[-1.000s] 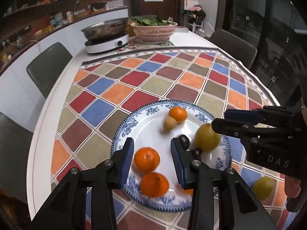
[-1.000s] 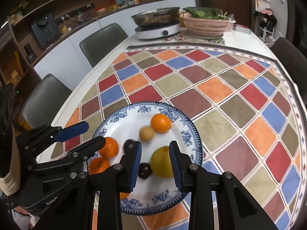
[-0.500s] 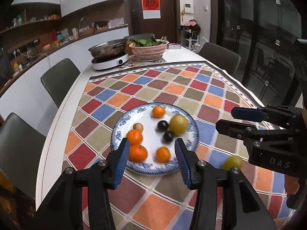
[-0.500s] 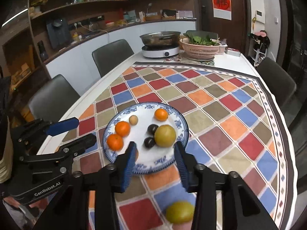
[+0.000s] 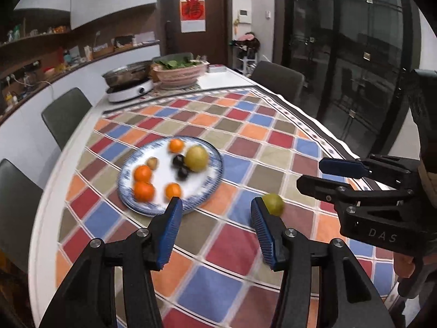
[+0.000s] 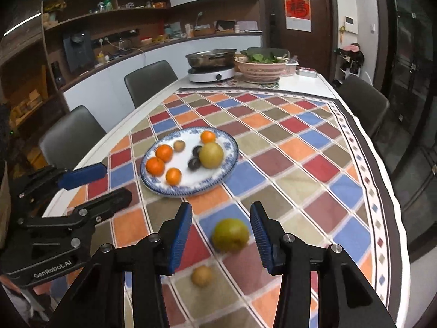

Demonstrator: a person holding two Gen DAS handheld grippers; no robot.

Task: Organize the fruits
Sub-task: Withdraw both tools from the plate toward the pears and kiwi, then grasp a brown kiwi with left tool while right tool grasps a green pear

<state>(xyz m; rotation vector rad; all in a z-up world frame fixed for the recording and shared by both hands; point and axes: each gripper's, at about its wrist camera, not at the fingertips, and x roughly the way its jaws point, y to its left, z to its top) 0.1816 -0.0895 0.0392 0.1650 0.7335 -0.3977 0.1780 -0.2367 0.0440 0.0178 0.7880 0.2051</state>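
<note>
A blue-patterned plate (image 6: 230, 147) (image 5: 215, 175) on the checked tablecloth holds several oranges, two dark plums (image 6: 194, 163), a small brown fruit (image 6: 179, 145) and a yellow-green pear (image 6: 211, 151). A second yellow-green fruit (image 6: 230, 235) (image 5: 273, 204) lies on the cloth, just beyond and between my right gripper's open fingers. A small brown fruit (image 6: 201, 275) lies nearer, below that gripper. My right gripper (image 6: 220, 232) is open and empty. My left gripper (image 5: 215, 218) is open and empty, above the cloth just short of the plate.
An electric hotpot (image 6: 211, 64) and a pink basket of greens (image 6: 262, 68) stand at the table's far end. Dark chairs (image 6: 150, 82) line the left side and far right. The tablecloth's right edge (image 6: 382, 180) drops off towards glass doors.
Both grippers have drawn back and up from the plate and opened wider. The loose yellow-green fruit and the small brown fruit on the cloth have come into view.
</note>
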